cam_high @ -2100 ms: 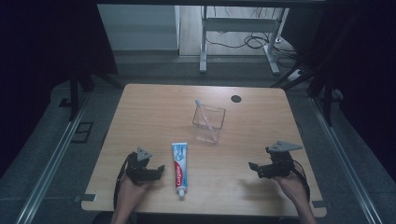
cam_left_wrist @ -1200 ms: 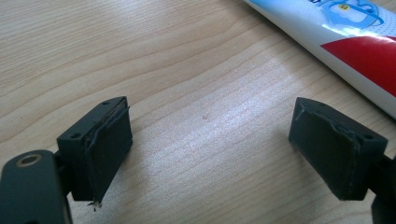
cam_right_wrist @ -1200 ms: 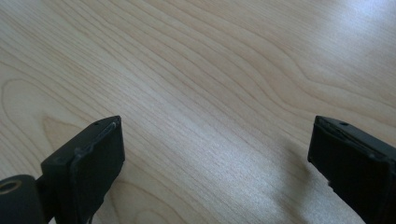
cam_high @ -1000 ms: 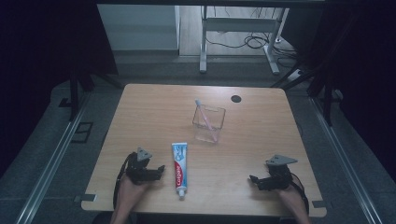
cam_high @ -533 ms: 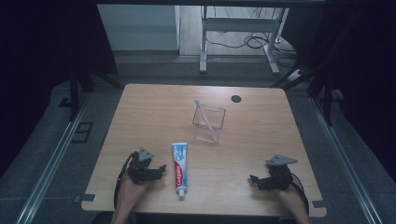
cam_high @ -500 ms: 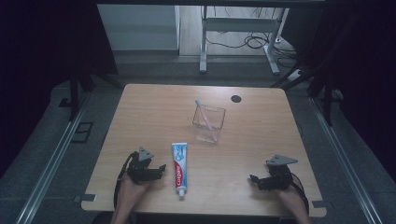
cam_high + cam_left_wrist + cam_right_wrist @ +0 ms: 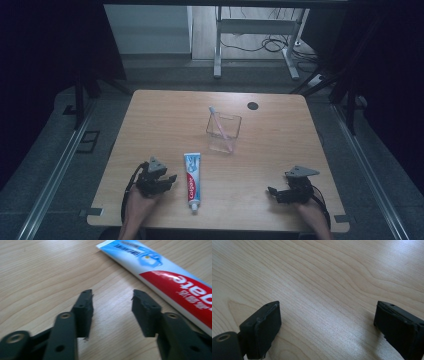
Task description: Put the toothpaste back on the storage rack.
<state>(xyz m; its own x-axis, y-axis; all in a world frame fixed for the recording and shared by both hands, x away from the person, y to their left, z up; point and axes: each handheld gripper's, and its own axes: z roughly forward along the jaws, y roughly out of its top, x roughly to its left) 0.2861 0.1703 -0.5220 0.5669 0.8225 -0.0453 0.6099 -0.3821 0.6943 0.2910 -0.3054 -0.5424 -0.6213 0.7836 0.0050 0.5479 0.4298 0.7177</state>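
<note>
From the high view, a toothpaste tube (image 7: 192, 180) lies flat on the wooden counter (image 7: 280, 145), near its front edge and left of centre. The tube is white, with a blue panel at its flat crimped end and a red band bearing white lettering. Its long axis runs front to back — crimped end toward the far side, small white cap toward the person. Just to its left sits the left hand-held gripper (image 7: 167, 181), not touching it; the right hand-held gripper (image 7: 272, 192) rests well apart at the front right. Behind the tube stands a clear square container (image 7: 223, 133) with a pink toothbrush (image 7: 220, 126) leaning inside. In the left gripper view, the tube (image 7: 162, 272) crosses the upper right corner diagonally, its cap end cut off by the frame and its small print blurred; the jaws have just been closing and stand partly apart with only bare wood between them. In the right gripper view, the jaws stand wide over bare counter (image 7: 324, 285), their outer parts cut off.
</note>
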